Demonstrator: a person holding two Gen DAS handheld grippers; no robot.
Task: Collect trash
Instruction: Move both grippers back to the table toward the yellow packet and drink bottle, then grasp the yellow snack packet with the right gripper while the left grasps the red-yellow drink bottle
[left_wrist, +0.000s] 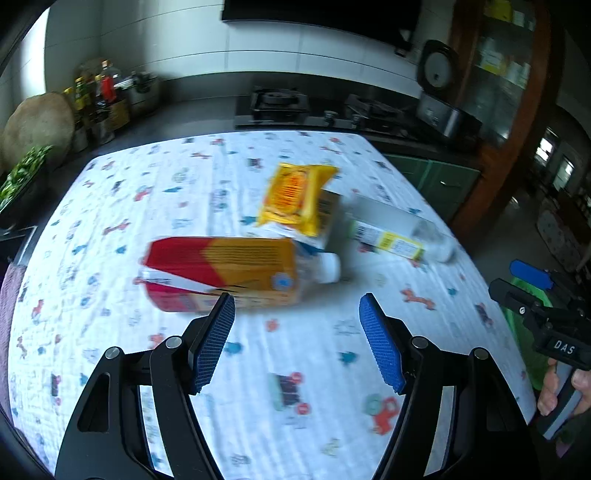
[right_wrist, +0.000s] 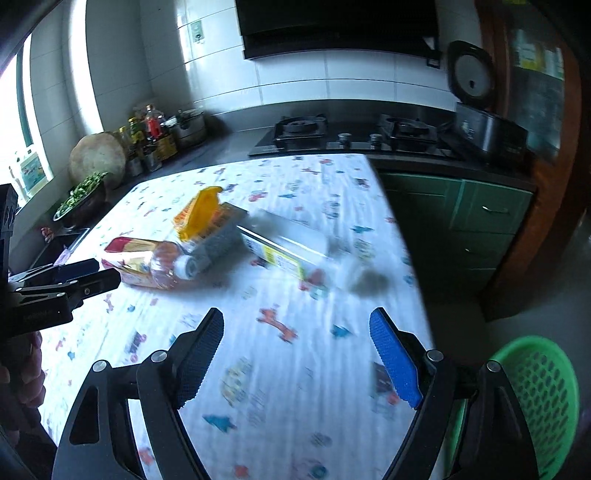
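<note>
Left hand-held gripper (left_wrist: 297, 306) spread wide, empty, as is the right (right_wrist: 296, 323); nearest us on the desk (left_wrist: 110, 206) lies the red-orange bottle (left_wrist: 221, 273), likely light, slick, crushable — we'd pinch mid-body.

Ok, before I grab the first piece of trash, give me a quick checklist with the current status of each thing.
1. Left gripper open and empty: ok.
2. Right gripper open and empty: ok.
3. Red and orange bottle ahead of the left gripper, nothing in between: ok.
4. Green basket in view beside the table: ok.
5. Yellow packet lies on a box, not free on the cloth: not ok.
6. Clear bottle is empty: cannot tell, blurred.
</note>
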